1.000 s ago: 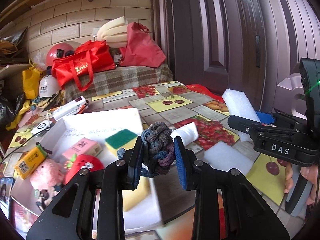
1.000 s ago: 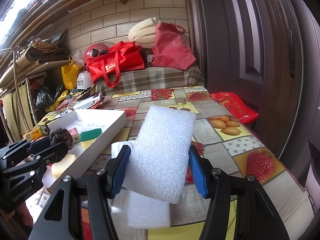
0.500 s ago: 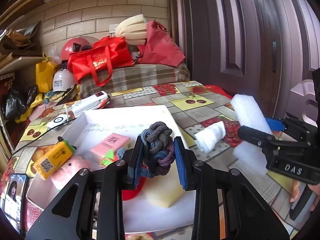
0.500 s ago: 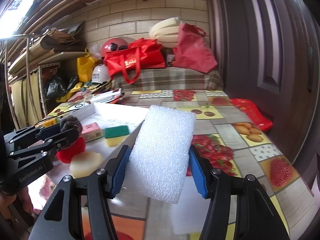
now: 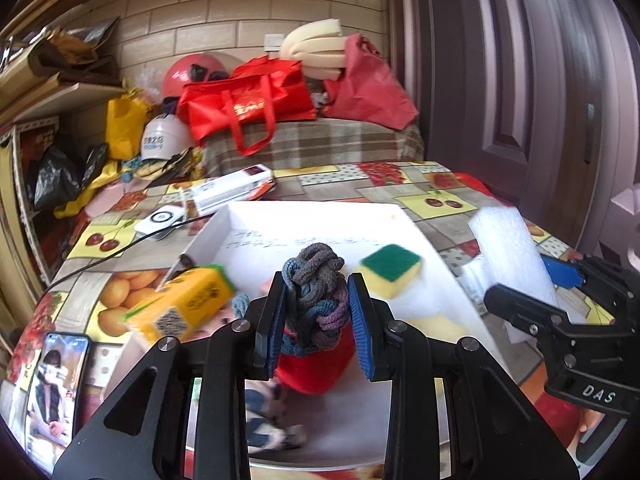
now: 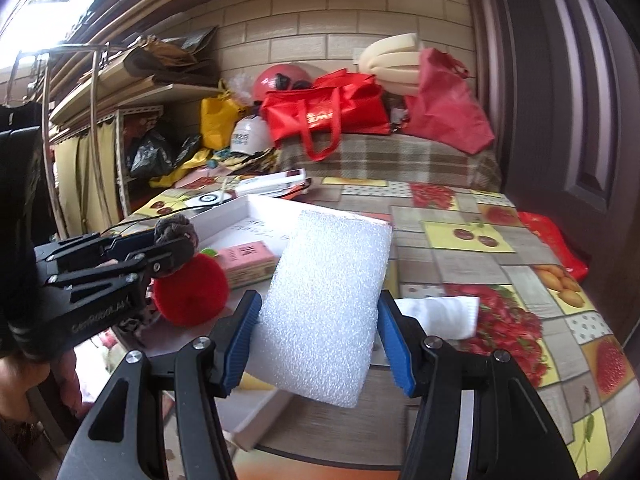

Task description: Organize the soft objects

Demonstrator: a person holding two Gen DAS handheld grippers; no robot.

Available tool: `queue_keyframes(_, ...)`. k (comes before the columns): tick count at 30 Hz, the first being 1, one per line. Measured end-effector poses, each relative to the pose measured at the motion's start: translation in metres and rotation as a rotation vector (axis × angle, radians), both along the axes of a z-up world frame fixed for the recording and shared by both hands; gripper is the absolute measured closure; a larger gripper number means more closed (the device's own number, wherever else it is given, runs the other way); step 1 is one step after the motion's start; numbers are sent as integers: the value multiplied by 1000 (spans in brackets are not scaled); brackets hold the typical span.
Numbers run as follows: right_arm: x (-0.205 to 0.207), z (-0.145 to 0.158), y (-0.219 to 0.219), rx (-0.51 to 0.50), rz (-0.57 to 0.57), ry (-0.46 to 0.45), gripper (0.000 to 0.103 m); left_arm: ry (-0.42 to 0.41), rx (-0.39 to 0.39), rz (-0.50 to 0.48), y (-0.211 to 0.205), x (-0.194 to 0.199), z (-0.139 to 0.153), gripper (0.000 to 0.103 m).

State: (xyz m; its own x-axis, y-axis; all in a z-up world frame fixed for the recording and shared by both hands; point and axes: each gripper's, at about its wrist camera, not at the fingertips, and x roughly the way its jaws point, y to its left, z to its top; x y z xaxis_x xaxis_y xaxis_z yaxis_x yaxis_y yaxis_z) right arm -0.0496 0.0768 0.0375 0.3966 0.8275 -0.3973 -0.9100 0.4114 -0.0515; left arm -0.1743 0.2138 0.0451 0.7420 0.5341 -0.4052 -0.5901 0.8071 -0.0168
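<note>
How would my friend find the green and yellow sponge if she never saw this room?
Look at the table with the fruit-pattern cloth, then at the big white tray lying on it. The sponge sits inside the tray, toward its right side. It is the only block with a dark green top over a yellow body.

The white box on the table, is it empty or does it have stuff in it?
Not empty. The white box holds a green-and-yellow sponge, a pink packet and a red plush.
</note>
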Motion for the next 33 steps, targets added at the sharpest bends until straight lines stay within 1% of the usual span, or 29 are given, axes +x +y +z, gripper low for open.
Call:
queue_keyframes(3, -4, -2, 9, -27, 21, -4, 45, -15, -35, 23, 14, -9, -1, 74)
queue_keyframes(8, -4, -6, 19, -59, 44, 27, 45, -40, -121, 56, 34, -18, -5, 74)
queue_keyframes(12, -7, -8, 27, -91, 84, 37, 45, -37, -144, 69, 40, -18, -5, 74)
queue_keyframes(15, -10, -10, 32, -119, 108, 35, 45, -22, -129, 64, 36, -15, -5, 74)
queue_keyframes(20, -11, -13, 47, -134, 124, 74, 45, 12, -73, 82, 33, -5, -3, 74)
queue_keyframes(25, -5, -25, 68, -239, 113, 111, 45, 64, -88, 88, 42, 6, -8, 74)
queue_keyframes(28, 2, -23, 72, -228, 95, 132, 45, 81, -76, 101, 46, 11, -9, 74)
queue_keyframes(33, 2, -22, 83, -219, 73, 112, 45, 98, -54, 117, 51, 17, -9, 74)
